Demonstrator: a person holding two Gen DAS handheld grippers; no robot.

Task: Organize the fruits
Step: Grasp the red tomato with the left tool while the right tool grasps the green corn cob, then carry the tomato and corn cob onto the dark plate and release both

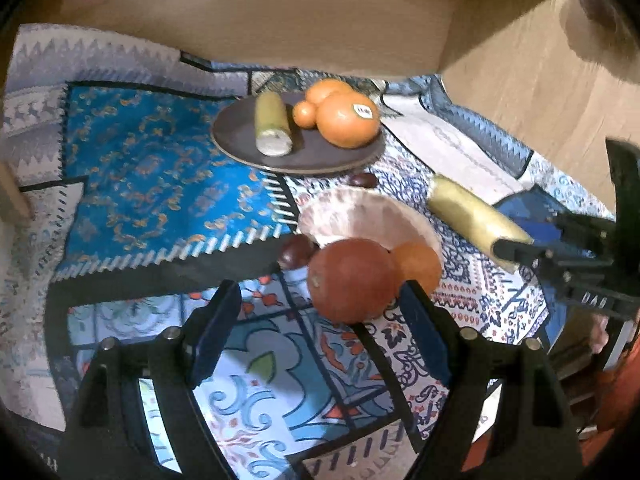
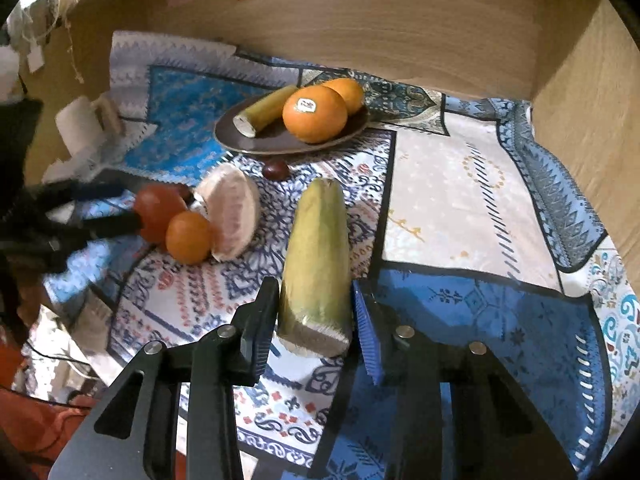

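Note:
A dark plate [image 1: 240, 136] [image 2: 280, 142] at the back holds a cut banana piece [image 1: 273, 123] [image 2: 266, 109], a stickered orange [image 1: 347, 125] [image 2: 315, 113] and smaller oranges. My left gripper [image 1: 320, 316] is open, its fingers on either side of a red-orange fruit [image 1: 351, 280] [image 2: 158, 211] without closing on it. A small orange [image 1: 418, 265] [image 2: 188, 237] and a pomelo wedge [image 1: 360, 216] [image 2: 234, 210] lie beside it. My right gripper [image 2: 316, 320] is shut on a second green-yellow banana piece [image 2: 318, 264] [image 1: 476, 216].
A patterned blue cloth [image 1: 152, 176] [image 2: 460, 200] covers the surface. Wooden walls [image 2: 400, 28] close in the back and the right. Two dark chestnuts [image 1: 363, 180] [image 1: 295, 250] lie near the wedge; one shows in the right wrist view [image 2: 276, 169].

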